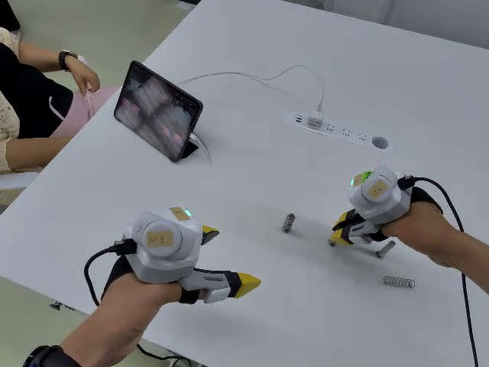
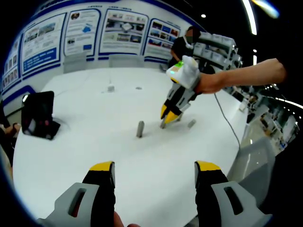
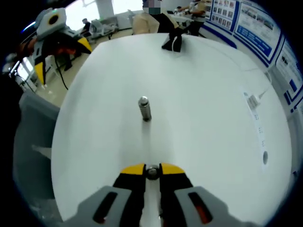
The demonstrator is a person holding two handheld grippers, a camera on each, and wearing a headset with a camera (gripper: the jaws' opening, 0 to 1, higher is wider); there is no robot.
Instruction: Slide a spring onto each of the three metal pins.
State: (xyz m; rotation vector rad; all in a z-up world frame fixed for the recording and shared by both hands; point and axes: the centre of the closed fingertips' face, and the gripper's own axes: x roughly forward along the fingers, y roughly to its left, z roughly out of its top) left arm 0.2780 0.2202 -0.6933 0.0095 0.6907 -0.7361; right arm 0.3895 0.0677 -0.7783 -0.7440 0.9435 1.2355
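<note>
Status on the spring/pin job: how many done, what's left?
Done: one upright pin appears to carry a spring already. In hand: right tongs shut on a second pin, with no spring visible on it. Left: third pin lying flat, loose spring near it; left tongs open and empty.

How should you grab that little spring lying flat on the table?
Pinch the loose spring around its middle coils, across its narrow width, coming straight down from above. It lies on its side on the table, so its long sides are free for the jaws. Squeeze gently, since the coils probably squash.
</note>
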